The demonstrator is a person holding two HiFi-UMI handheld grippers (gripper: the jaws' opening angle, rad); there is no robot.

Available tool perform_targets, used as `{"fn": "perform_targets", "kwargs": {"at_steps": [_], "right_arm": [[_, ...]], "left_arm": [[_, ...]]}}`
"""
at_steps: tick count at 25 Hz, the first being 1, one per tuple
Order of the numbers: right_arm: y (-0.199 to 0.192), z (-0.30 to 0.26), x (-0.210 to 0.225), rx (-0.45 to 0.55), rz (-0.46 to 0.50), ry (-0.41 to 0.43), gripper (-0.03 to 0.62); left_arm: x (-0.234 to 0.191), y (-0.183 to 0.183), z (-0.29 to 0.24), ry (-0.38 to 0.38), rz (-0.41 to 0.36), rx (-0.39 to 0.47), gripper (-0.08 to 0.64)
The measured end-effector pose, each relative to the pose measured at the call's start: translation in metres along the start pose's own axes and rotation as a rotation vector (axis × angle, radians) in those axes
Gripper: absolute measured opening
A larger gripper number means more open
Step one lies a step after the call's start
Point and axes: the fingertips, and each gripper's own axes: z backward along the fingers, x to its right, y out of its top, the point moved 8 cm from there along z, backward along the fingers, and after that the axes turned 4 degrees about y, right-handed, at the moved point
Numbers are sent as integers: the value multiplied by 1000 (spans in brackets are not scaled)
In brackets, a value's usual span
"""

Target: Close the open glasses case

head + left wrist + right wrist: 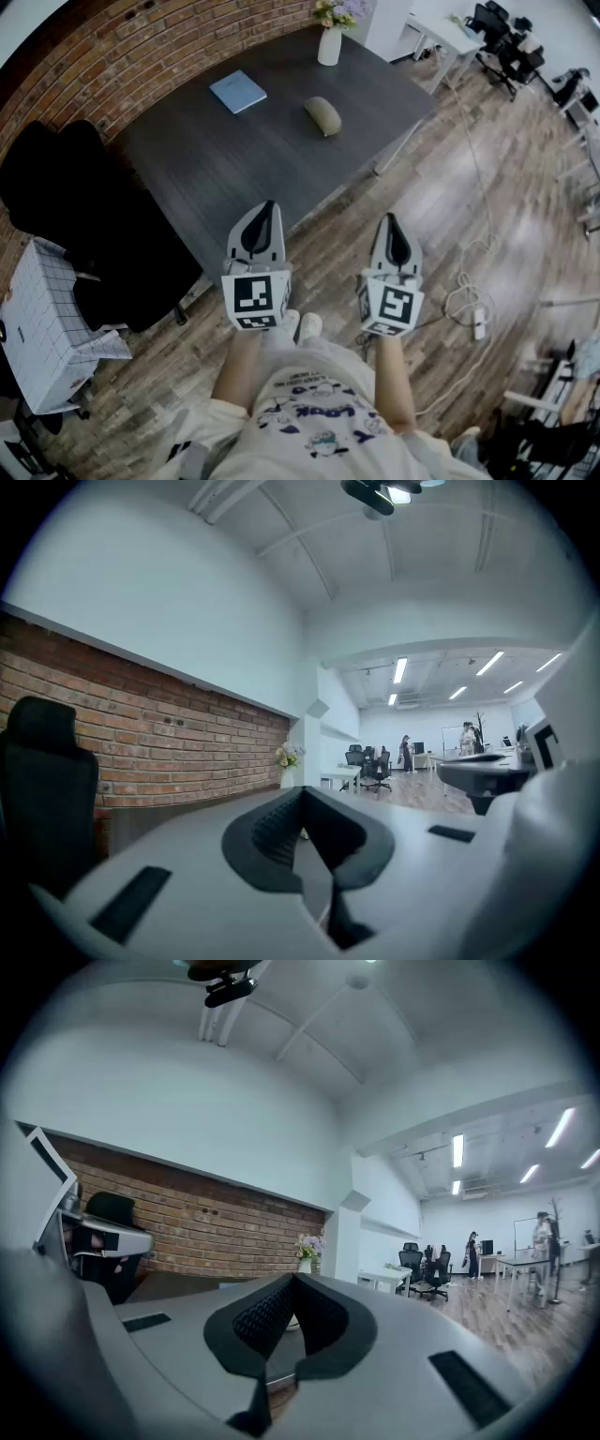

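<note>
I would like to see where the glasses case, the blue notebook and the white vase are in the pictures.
glasses case (323, 115): head view, middle of its upper side.
blue notebook (237, 91): head view, centre of its cover.
white vase (329, 47): head view, middle of its body.

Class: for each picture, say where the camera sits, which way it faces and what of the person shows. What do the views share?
Head view: on the person's head, steeply down at the table, forearms, left gripper and right gripper.
Left gripper view: on the left gripper, looking level along its shut jaws towards the brick wall.
Right gripper view: on the right gripper, level along its shut jaws, the same way.
Shared: all three show the vase of flowers.
</note>
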Motion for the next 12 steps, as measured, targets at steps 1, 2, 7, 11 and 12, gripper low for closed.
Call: {"fn": "perform_targets", "kwargs": {"at_steps": [1, 2, 7, 11, 12], "right_arm": [[2, -1, 0, 18, 0, 3, 2], [3, -2, 0, 33, 0, 5, 2], [3, -4, 2, 31, 3, 10, 2], [-1, -7, 7, 25, -15, 17, 2], [-1, -8, 8, 35, -17, 22, 2]], "left_arm": [[1, 0, -1, 0, -2, 0, 0], [1, -1, -1, -1, -4, 1, 0], [3, -1, -4, -2, -6, 1, 0], [8, -1, -9, -2, -13, -8, 0], [9, -1, -10, -1, -18, -12, 0]]}}
